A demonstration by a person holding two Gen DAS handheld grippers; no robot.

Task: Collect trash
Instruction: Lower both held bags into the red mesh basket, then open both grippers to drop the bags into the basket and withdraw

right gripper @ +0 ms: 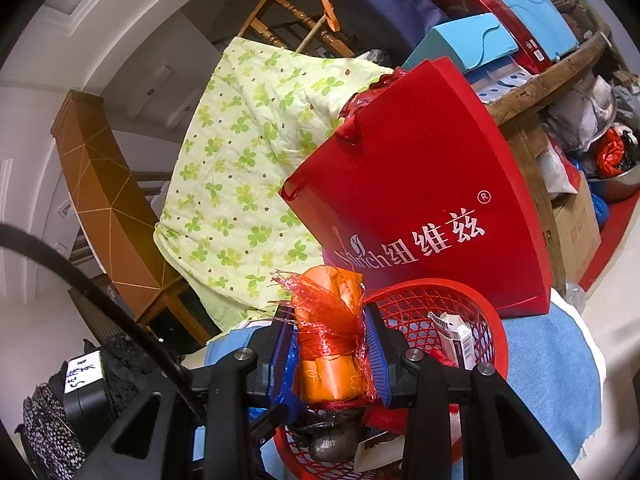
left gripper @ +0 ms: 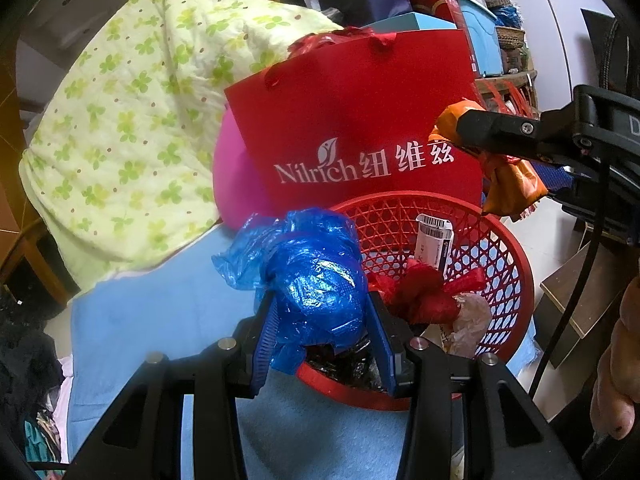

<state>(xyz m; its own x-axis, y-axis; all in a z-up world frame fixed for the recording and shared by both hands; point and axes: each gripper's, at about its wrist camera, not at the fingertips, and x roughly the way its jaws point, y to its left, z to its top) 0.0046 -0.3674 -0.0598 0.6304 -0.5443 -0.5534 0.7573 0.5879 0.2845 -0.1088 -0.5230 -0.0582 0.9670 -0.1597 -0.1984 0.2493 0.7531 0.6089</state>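
You have two grippers in view: the left gripper (left gripper: 320,316) and the right gripper (right gripper: 330,344). You can count one red basket (left gripper: 516,248). Behind the basket: one red paper bag (left gripper: 352,120), one pink ball (left gripper: 232,184), one green-patterned quilt (left gripper: 132,128). Above the basket: one blue plastic wad (left gripper: 316,268), one orange packet (right gripper: 328,372). Inside the basket: one barcoded box (left gripper: 434,240), one red ribbon bundle (left gripper: 424,292).
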